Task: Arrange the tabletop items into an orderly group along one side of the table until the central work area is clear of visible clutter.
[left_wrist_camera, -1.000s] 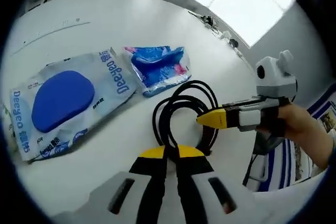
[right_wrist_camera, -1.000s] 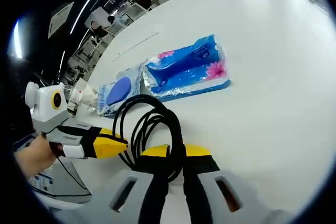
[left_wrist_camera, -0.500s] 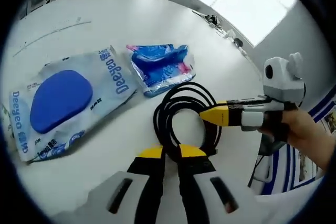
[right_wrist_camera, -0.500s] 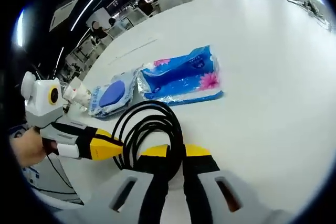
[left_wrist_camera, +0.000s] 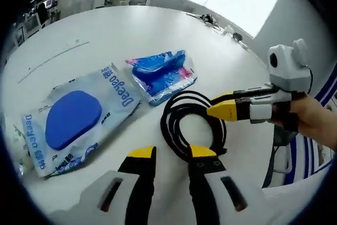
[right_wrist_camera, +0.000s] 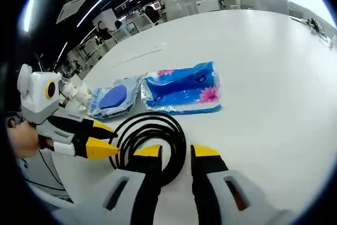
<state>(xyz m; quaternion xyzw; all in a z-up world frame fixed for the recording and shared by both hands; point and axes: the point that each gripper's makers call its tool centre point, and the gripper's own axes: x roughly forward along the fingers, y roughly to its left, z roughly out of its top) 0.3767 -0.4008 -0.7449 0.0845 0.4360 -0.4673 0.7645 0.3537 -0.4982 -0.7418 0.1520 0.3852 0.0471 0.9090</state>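
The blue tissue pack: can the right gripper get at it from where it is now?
Probably yes. The blue tissue pack lies flat on the white table, straight ahead of the open right gripper. Only the coiled black cable lies between them, and the gripper could pass over it.

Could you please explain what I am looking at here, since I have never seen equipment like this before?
There is no robot here: a person holds a two-jaw gripper in each hand, and a fisheye camera rides on each one. The left gripper view looks along the left gripper, whose yellow-tipped jaws rise from the bottom. The right gripper enters from the side, with the person's hand behind it. The right gripper view is the mirror case.

On the white table lie a coiled black cable, a blue tissue pack and a wet wipes pack with a blue lid.

The jaws of both grippers stand apart, astride the cable's loops. Nothing is clamped. The cable lies on the table.
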